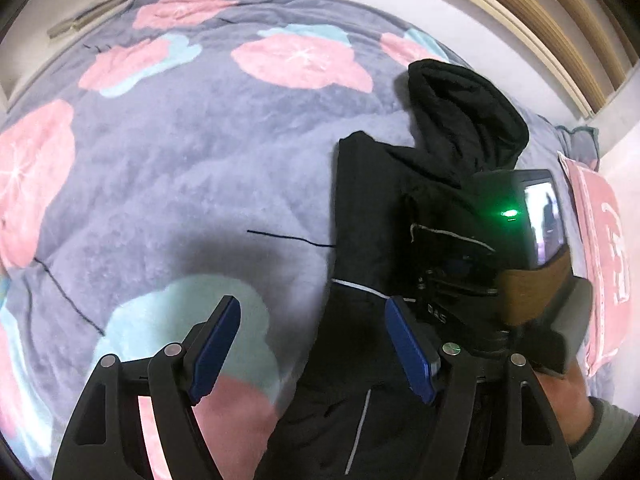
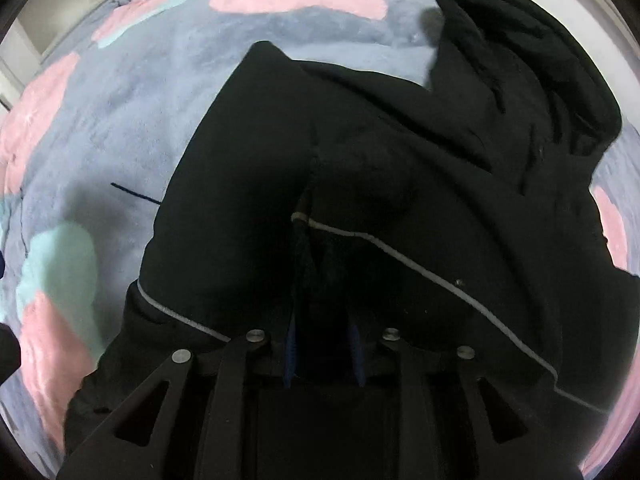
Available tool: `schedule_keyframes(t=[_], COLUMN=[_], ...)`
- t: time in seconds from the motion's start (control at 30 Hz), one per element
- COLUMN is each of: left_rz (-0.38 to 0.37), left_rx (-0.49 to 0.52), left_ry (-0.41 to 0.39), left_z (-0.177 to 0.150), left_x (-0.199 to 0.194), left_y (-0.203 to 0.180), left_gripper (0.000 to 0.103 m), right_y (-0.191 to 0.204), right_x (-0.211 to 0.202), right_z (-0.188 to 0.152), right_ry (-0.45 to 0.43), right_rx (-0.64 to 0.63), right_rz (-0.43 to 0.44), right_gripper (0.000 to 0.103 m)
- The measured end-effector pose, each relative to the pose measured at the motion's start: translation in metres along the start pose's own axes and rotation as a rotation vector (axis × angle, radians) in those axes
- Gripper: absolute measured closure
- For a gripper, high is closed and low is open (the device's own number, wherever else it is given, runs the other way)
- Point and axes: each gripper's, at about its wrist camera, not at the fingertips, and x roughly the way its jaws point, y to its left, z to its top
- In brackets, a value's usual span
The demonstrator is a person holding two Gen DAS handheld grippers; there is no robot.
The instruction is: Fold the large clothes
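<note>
Black jacket (image 2: 400,152) on floral blanket (image 1: 180,160); right gripper (image 2: 324,356) pinches it, left gripper (image 1: 316,344) wide.

Open blanket (image 1: 180,160) left of jacket (image 1: 368,208); wall (image 1: 460,16) behind.

1 black hooded jacket (image 1: 372,200), w/ 1 hood (image 1: 468,112) up top. 1 blanket (image 1: 180,152), grey w/ pink+teal blobs. 1 pink pillow (image 1: 600,248) at rt edge. 2 tongs total: left tongs (image 1: 312,352) w/ 2 blue pads (image 1: 216,352); right tongs (image 2: 324,344), 2 blue pads too, mostly buried in fabric. 1 hand (image 1: 568,396) visible. 1 dark loose thread (image 1: 288,238) on blanket.
</note>
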Motion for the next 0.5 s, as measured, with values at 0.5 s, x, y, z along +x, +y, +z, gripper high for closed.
schedule_keyframes(t=[0.5], left_rz=[-0.283], left_rx=[0.049], left_ry=[0.056], left_z=[0.041], left_x=[0.056], left_y=[-0.055], left_gripper=[0.027], right_y=[-0.210], right_x=[-0.111], right_z=[-0.113], right_ry=[-0.058], right_rx=[0.297], right_rz=[0.060], right_gripper=[0.038])
